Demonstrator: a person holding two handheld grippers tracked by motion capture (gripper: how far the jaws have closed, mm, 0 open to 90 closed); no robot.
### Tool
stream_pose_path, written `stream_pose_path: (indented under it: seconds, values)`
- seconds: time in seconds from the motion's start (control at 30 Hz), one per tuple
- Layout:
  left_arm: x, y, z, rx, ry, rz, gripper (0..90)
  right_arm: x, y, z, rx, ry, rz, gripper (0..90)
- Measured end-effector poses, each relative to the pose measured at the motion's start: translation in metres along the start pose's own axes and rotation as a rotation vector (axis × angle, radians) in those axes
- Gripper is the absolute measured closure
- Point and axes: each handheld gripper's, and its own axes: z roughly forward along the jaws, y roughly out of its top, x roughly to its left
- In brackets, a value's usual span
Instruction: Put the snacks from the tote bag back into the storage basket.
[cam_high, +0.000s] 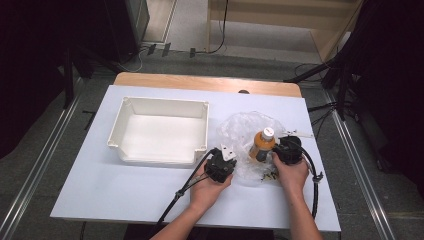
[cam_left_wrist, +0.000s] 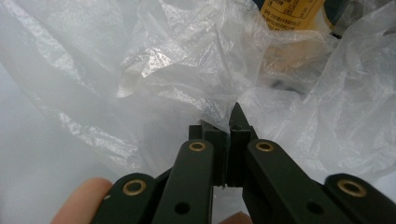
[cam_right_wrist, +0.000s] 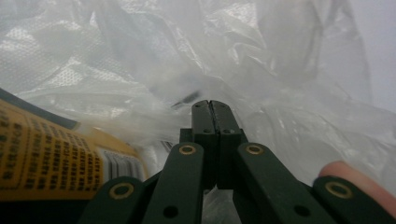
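A crumpled clear plastic bag (cam_high: 239, 126) lies on the white table, right of centre. Inside it stands an orange bottle (cam_high: 261, 146) with a white cap. My left gripper (cam_high: 231, 159) sits at the bag's left edge, and in the left gripper view it (cam_left_wrist: 229, 128) is shut with the bag's film (cam_left_wrist: 163, 70) pinched at the tips; the bottle (cam_left_wrist: 285, 11) shows beyond. My right gripper (cam_high: 279, 153) is at the bag's right side, close beside the bottle. In the right gripper view it (cam_right_wrist: 208, 109) is shut on film (cam_right_wrist: 233, 56), with the bottle's yellow label (cam_right_wrist: 46, 154) just to its left.
An empty white tray (cam_high: 116, 131) stands left of the bag, about a hand's width from the left gripper. The white table top (cam_high: 125, 190) has bare room in front of the tray. Cables trail from both grippers toward the front edge.
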Motion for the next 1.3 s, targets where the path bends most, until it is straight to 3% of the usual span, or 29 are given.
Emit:
stream_pose_path:
  seconds: [0.07,0.1,0.27,0.3,0.33,0.43,0.5,0.6,0.7,0.83,0.97,1.07,1.2,1.3]
  values:
    - [0.0,0.0,0.0,-0.003,-0.003,-0.004,90.0,-0.002,-0.002,-0.014,-0.079,0.027,0.033,85.3]
    - [0.0,0.0,0.0,-0.003,-0.003,-0.005,90.0,-0.002,-0.002,-0.014,-0.079,0.027,0.033,85.3]
    - [0.0,0.0,0.0,-0.002,0.0,-0.002,90.0,-0.001,-0.004,-0.045,-0.173,0.095,-0.019,76.8]
    - [0.0,0.0,0.0,-0.002,0.004,-0.001,90.0,-0.001,-0.007,-0.055,-0.208,0.11,-0.043,71.2]
    - [0.0,0.0,0.0,-0.002,0.004,0.0,90.0,-0.001,-0.007,-0.055,-0.208,0.11,-0.043,71.2]
    - [0.0,0.0,0.001,-0.003,0.003,-0.003,90.0,0.003,-0.007,-0.067,-0.239,0.092,-0.076,59.2]
    - [-0.001,0.0,0.001,-0.004,0.004,-0.003,90.0,0.005,-0.007,-0.075,-0.267,0.081,-0.071,50.9]
    - [0.0,0.0,0.001,-0.003,0.0,-0.005,90.0,0.006,-0.006,-0.085,-0.307,0.103,-0.045,43.0]
    - [0.0,0.0,0.0,-0.004,-0.002,-0.008,90.0,0.01,-0.005,-0.095,-0.34,0.118,-0.056,38.8]
    - [0.001,0.0,0.0,-0.004,-0.009,-0.018,90.0,0.018,-0.004,-0.102,-0.354,0.173,-0.054,30.7]
    - [0.003,0.0,-0.001,-0.02,-0.024,-0.032,90.0,0.031,-0.004,-0.099,-0.336,0.197,-0.084,24.9]
    - [0.006,0.0,-0.006,-0.049,-0.059,-0.036,89.4,0.038,-0.005,-0.092,-0.312,0.193,-0.103,22.9]
    - [0.01,-0.001,-0.012,-0.105,-0.098,-0.055,81.0,0.044,-0.005,-0.084,-0.298,0.192,-0.105,22.5]
    - [0.009,-0.003,-0.017,-0.121,-0.101,-0.054,73.2,0.048,-0.005,-0.08,-0.292,0.191,-0.115,22.5]
